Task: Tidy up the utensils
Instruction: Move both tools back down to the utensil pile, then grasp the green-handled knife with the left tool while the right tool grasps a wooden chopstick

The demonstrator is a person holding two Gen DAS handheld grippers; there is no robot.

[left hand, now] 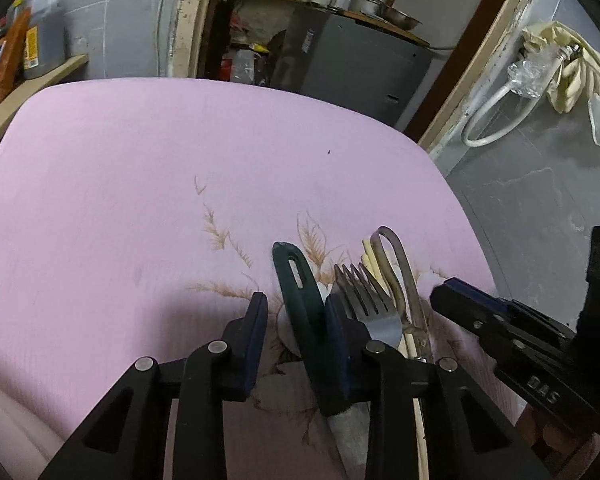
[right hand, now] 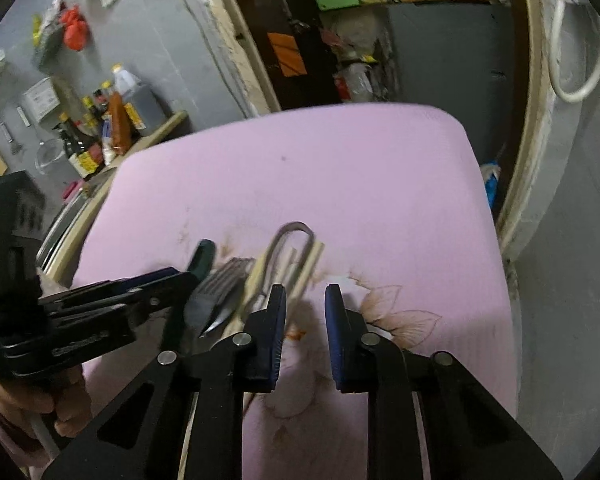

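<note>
Several utensils lie side by side on a pink floral cloth (left hand: 140, 200): a knife with a dark green handle (left hand: 300, 292), a metal fork (left hand: 366, 300), cream chopsticks (left hand: 374, 268) and metal tongs (left hand: 400, 272). My left gripper (left hand: 294, 312) is open, its right finger beside the knife handle, which lies between the jaws. My right gripper (right hand: 306, 304) is open and empty just right of the tongs (right hand: 296, 240) and chopsticks (right hand: 310, 268). The fork (right hand: 224, 284) and green handle (right hand: 202, 256) show left of it, by the left gripper (right hand: 156, 284).
A shelf with sauce bottles (right hand: 100, 128) stands at the left. A grey cabinet (left hand: 352, 60) and a doorway lie behind the table. A white hose (left hand: 496, 116) and cloth hang on the right wall. The cloth's edges drop off at the far and right sides.
</note>
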